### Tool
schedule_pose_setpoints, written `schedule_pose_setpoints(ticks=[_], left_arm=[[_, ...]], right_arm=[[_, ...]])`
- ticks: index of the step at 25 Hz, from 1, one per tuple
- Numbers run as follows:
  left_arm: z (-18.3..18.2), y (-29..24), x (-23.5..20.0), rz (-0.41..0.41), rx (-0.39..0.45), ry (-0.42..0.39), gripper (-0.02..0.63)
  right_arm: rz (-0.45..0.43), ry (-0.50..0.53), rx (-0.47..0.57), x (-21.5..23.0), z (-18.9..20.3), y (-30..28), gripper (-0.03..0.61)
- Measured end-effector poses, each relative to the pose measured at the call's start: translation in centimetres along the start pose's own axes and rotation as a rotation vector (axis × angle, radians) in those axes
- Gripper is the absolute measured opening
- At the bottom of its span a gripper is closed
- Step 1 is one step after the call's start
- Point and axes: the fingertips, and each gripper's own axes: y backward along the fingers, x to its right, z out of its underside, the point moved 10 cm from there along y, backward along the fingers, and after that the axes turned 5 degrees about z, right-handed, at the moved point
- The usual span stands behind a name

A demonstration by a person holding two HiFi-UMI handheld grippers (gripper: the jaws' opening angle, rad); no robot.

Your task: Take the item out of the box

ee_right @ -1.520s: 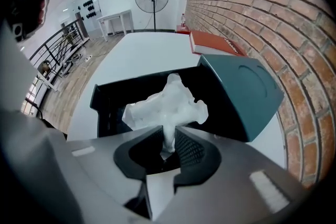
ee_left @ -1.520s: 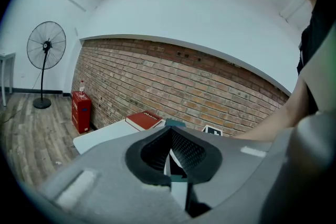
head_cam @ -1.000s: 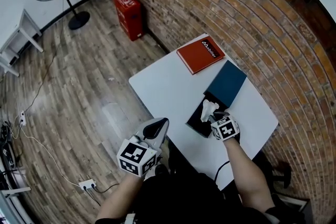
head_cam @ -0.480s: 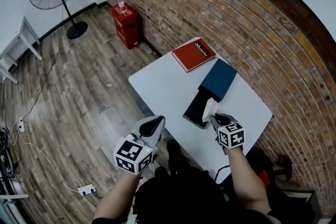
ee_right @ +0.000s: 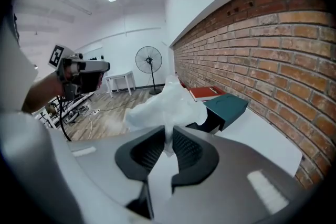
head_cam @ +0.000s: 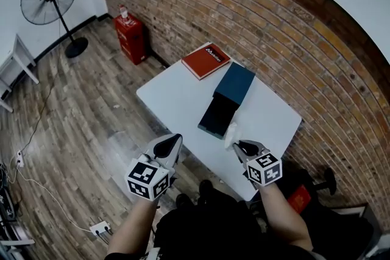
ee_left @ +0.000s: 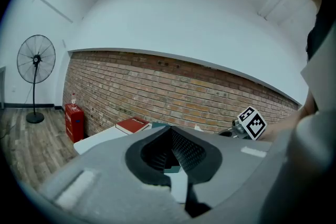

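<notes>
A crumpled white item (head_cam: 230, 134) (ee_right: 163, 105) is pinched between the jaws of the right gripper (head_cam: 239, 146) (ee_right: 168, 147) and is held above the near edge of the white table (head_cam: 177, 100), outside and just near of the box (head_cam: 234, 83) (ee_right: 227, 107). The box's black tray (head_cam: 214, 117) is slid partly out of the teal sleeve. The left gripper (head_cam: 172, 142) (ee_left: 170, 144) is held off the table's near left side, its jaws drawn together on nothing, and a red book (head_cam: 206, 60) is seen at the far left corner.

I make out white lettering on the flat red book (head_cam: 206, 60), but it is too small to read.
</notes>
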Motion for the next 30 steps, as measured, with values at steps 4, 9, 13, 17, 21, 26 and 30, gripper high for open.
schedule_pose_setpoints(ticks=[4,9,13,17,21,26,30], left_arm=[[-0.1,-0.5,0.7,-0.011,-0.003,-0.001,0.0],[-1.1,-1.9,0.8,-0.051,-0.004,-0.023,0.0],[-2.1,-3.4,1.3,-0.093,0.009,-0.03,0.0],[-3.1,-4.5,2.5,-0.128,0.029,-0.028,0.0],[-4.0,-5.4,3.6,-0.142,0.03,-0.048,0.0],[-4.8,-5.7,4.6,-0.159,0.031,-0.071,0.0],[-4.6,-5.5,4.9,-0.171,0.033,-0.069,0.0]], right_arm=[[-0.026,-0.007,0.049,0.5,-0.7,1.4,0.046],[-0.085,-0.018,0.142,1.4,-2.2,2.2,0.044],[-0.133,-0.01,0.194,2.8,-3.1,3.7,0.044],[-0.152,-0.008,0.286,4.7,-4.8,6.2,0.044],[-0.196,-0.028,0.387,6.0,-6.1,8.0,0.043],[-0.26,-0.101,0.492,7.2,-6.7,10.3,0.043],[-0.252,-0.093,0.519,7.9,-6.4,11.1,0.041]])
